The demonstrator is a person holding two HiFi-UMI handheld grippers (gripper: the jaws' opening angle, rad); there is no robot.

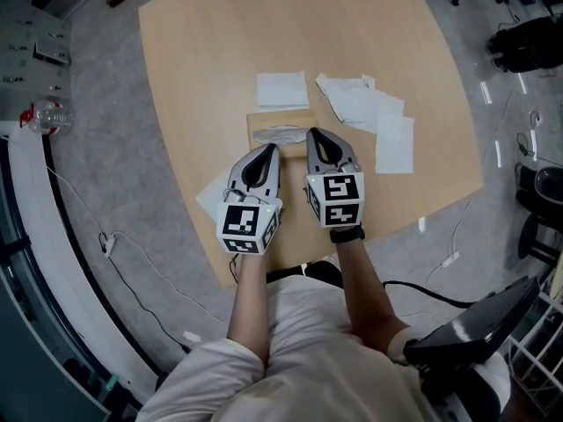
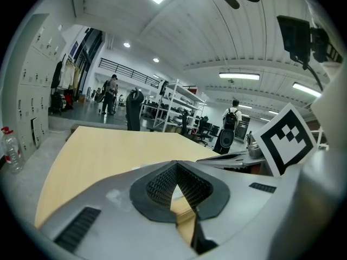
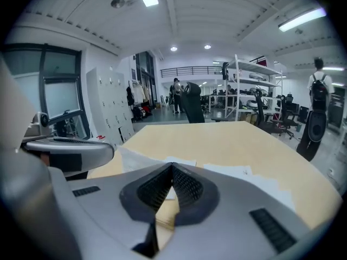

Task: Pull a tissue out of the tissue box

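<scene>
A flat brown tissue box point(image 1: 264, 120) lies on the wooden table point(image 1: 202, 51), with a white tissue point(image 1: 280, 135) showing in its top slot. My left gripper point(image 1: 270, 150) hovers over the box's near edge, shut and empty. My right gripper point(image 1: 312, 134) is beside it at the box's right end, also shut with nothing held. In the left gripper view the jaws point(image 2: 175, 164) meet at their tips, with tan cardboard behind them. The right gripper view shows the same for its jaws point(image 3: 172, 167), with white tissues point(image 3: 238, 172) lying beyond.
Loose tissues lie around the box: one behind it point(image 1: 282, 88), a pile at the right point(image 1: 362, 102), another sheet point(image 1: 395, 144) and one at the near left point(image 1: 209, 197). A plastic bottle point(image 1: 44, 114) sits off the table at left. Cables run across the floor.
</scene>
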